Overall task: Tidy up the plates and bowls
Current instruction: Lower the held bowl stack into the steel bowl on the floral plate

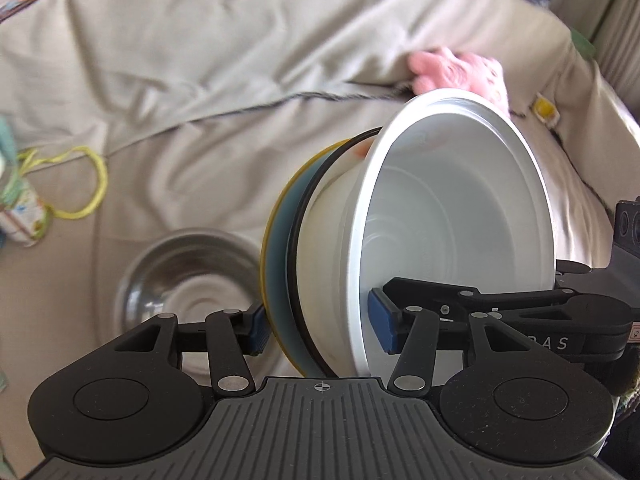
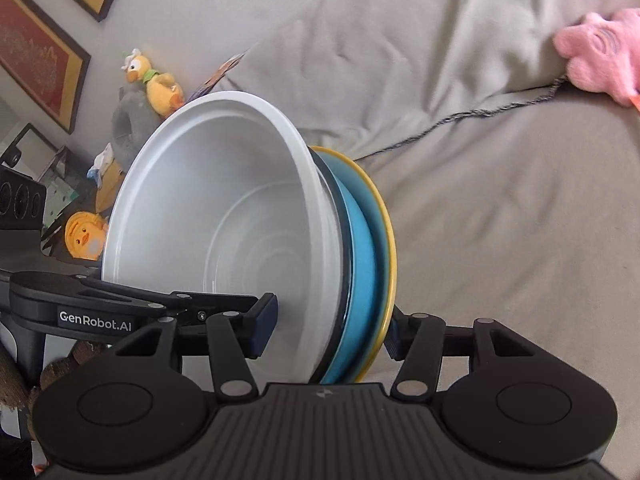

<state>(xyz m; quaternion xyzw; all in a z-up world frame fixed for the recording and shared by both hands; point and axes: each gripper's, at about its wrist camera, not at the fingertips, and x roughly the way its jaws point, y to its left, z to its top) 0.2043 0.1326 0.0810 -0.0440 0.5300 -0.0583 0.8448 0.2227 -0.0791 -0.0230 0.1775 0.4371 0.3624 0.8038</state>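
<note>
Both claws are clamped on the same tilted stack of dishes, held up on edge above the bed (image 1: 200,92). The left claw (image 1: 320,326) stands fairly wide, yet it is full: one blue pad presses the yellow-rimmed plate (image 1: 267,240) at the back of the stack, the other sits inside the white bowl (image 1: 452,216), against its wall near the rim. From the left wrist view the stack fills the frame from the centre out toward 3 o'clock, the bowl's mouth facing right. The right claw (image 2: 328,330) grips the same stack from the opposite side, its left pad inside the white bowl (image 2: 224,216) and its right pad behind the yellow-rimmed plate (image 2: 390,240); here the stack sits at centre, leaning toward 11 o'clock. Between bowl and yellow rim I can see a blue dish (image 2: 362,256) and a dark-edged one, but whether those are plates or shallow bowls I cannot tell. A steel bowl (image 1: 188,280) lies on the beige bedcover at 8 o'clock in the left view, well apart from the stack. A pink plush toy (image 2: 604,60) rests at 2 o'clock in the right view, beside a seam in the cover. Yellow duck toys (image 2: 154,84) sit at 10 o'clock by the wall.
</note>
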